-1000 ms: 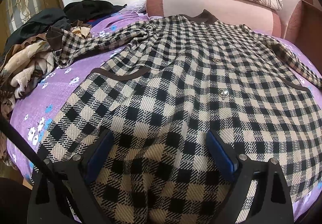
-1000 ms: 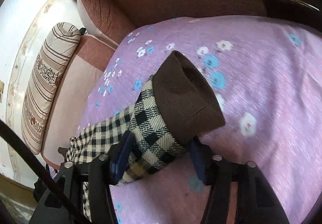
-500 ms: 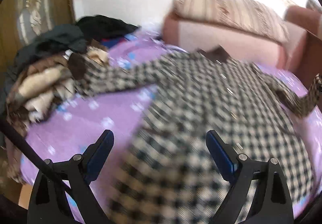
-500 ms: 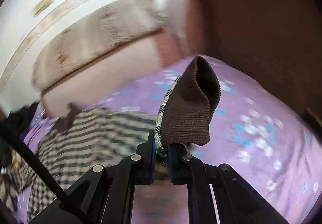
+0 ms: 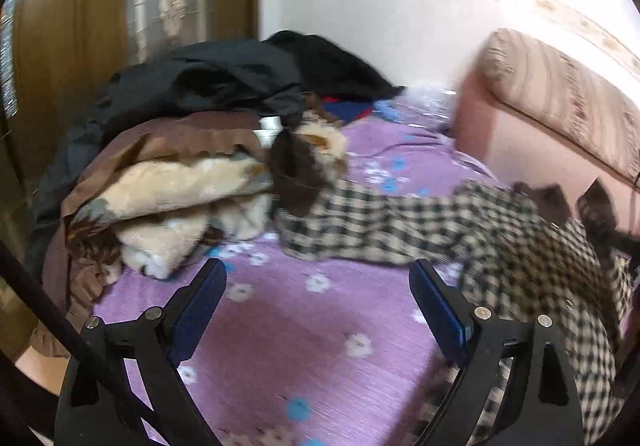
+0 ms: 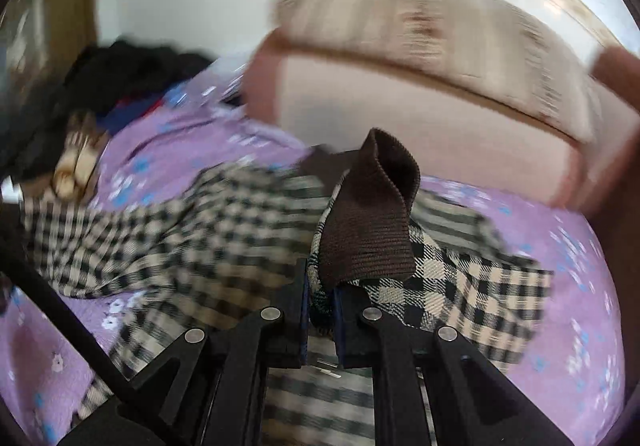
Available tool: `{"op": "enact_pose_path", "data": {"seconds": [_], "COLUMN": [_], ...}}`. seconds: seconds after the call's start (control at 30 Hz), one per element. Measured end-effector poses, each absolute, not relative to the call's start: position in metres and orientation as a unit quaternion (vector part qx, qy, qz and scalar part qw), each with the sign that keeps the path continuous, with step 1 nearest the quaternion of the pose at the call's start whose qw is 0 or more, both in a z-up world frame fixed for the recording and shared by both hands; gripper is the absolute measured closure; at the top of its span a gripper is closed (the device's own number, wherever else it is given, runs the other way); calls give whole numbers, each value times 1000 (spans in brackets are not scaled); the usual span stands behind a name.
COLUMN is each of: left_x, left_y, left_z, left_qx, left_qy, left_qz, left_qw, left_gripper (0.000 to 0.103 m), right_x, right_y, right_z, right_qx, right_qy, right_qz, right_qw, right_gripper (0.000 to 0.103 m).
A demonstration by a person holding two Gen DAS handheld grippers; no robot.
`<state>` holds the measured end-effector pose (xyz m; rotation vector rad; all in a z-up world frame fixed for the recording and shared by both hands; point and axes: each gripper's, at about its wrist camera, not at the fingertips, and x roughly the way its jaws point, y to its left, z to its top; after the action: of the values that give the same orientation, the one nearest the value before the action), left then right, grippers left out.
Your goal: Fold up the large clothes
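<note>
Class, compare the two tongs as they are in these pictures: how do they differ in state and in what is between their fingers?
The left tongs stand wide open; the right tongs are shut. The left tongs hold nothing, with only the purple sheet between the fingers; the right tongs grip the checked sleeve just below its brown cuff. Both are black with blue pads.

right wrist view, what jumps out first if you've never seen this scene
The brown knit cuff of a checked coat stands right in the middle, pinched in the shut right gripper above the purple flowered bedsheet. In the left wrist view, the eye goes to the heap of blankets and dark clothes at the left, with the coat's other sleeve stretching toward it and the open left gripper empty over the sheet.
</note>
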<state>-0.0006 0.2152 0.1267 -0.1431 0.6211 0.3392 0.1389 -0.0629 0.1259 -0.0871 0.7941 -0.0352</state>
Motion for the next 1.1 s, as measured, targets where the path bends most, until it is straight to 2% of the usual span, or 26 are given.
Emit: {"op": "enact_pose_path", "data": {"seconds": [0.23, 0.43, 0.5, 0.53, 0.57, 0.73, 0.83, 1.1], "left_x": [-2, 3, 4, 5, 5, 2, -1, 13], "left_y": [264, 276, 276, 276, 276, 283, 289, 281], "left_z": [127, 118, 116, 115, 114, 109, 102, 105], "left_qx": [-128, -137, -131, -129, -128, -134, -136, -90], "left_qy": [292, 314, 321, 324, 325, 340, 349, 347], "left_qz": [217, 231, 233, 234, 233, 240, 249, 243], "left_qw": [923, 911, 909, 908, 907, 899, 893, 901], "left_gripper": [11, 11, 11, 11, 11, 11, 11, 11], "right_x": [185, 180, 167, 162, 152, 83, 31, -68], "right_y": [52, 62, 43, 35, 21, -57, -98, -187], "right_z": [52, 42, 52, 58, 64, 82, 85, 64], "right_qx": [-165, -155, -119, -110, -98, -34, -13, 62], "right_qy": [433, 438, 437, 434, 431, 436, 434, 436], "right_qz": [28, 69, 89, 90, 88, 91, 99, 96], "right_qw": [886, 883, 887, 890, 893, 895, 895, 892], "right_gripper": [92, 80, 68, 57, 53, 53, 49, 47]}}
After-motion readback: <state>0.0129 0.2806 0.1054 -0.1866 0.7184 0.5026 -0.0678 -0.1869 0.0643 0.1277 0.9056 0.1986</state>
